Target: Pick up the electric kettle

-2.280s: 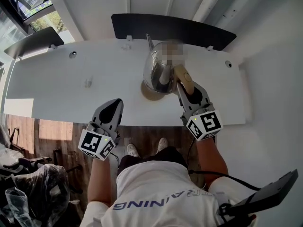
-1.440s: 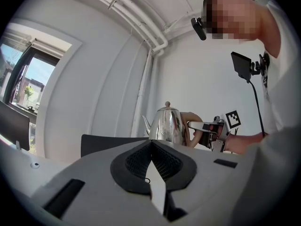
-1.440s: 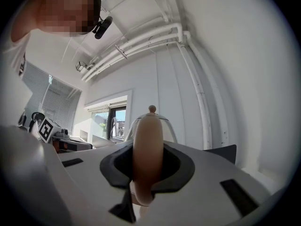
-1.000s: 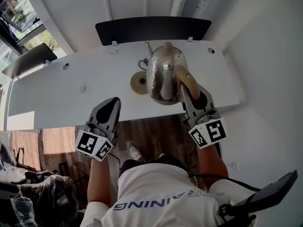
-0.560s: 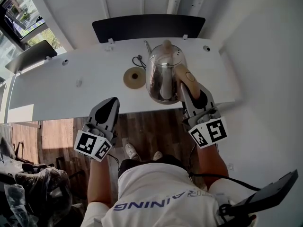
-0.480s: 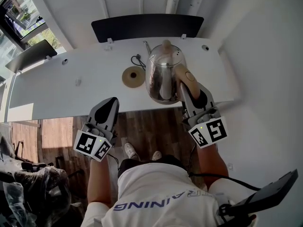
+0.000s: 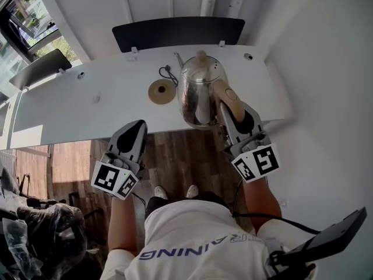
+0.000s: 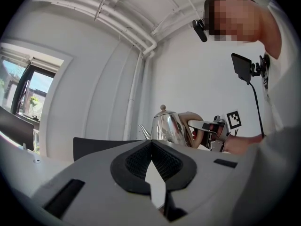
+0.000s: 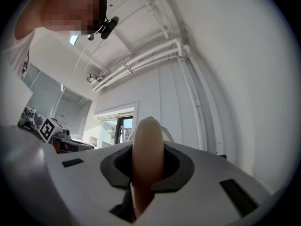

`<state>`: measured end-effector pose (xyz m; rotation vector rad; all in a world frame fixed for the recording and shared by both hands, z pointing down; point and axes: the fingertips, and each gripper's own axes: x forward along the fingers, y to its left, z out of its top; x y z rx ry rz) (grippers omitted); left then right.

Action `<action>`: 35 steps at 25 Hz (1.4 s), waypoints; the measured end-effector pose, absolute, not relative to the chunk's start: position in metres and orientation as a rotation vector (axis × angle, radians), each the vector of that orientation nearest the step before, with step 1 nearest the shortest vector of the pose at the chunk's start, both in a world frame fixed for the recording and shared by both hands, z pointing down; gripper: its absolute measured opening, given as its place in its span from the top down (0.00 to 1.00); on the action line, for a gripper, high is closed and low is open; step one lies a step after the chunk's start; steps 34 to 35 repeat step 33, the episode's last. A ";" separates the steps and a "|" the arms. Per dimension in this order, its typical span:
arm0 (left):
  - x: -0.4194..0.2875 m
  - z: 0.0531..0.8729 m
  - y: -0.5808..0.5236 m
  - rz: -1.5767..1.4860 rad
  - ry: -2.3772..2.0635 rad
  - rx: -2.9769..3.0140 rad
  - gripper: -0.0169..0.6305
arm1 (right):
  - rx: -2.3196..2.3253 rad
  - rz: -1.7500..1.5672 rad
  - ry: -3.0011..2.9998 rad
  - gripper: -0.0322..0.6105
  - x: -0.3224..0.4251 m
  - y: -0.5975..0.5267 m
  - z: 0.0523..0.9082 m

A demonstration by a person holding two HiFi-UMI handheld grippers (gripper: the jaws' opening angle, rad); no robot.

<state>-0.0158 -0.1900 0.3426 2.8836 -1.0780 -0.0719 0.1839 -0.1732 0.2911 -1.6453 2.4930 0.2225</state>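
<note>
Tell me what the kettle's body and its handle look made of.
The shiny silver rounded kettle body: polished metal, likely stainless steel; it mirrors the room. The tan curved handle, pinched in the right claw: smooth matte, perhaps wood or plastic; no visible grain settles it.

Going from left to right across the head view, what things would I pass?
left gripper → round kettle base → electric kettle → right gripper, clamped on the kettle's handle

My grey left gripper (image 7: 139, 128) and right gripper (image 7: 226, 111) bear black-and-white patterned marker cubes (image 7: 117, 179); kettle (image 7: 197, 92) mirror-silver, handle (image 9: 146, 159) tan, table (image 7: 76, 112) white.
</note>
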 end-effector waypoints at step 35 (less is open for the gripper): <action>-0.076 0.325 -0.194 -0.115 -1.024 2.910 0.95 | -1.686 0.220 2.443 0.85 0.129 -0.164 0.273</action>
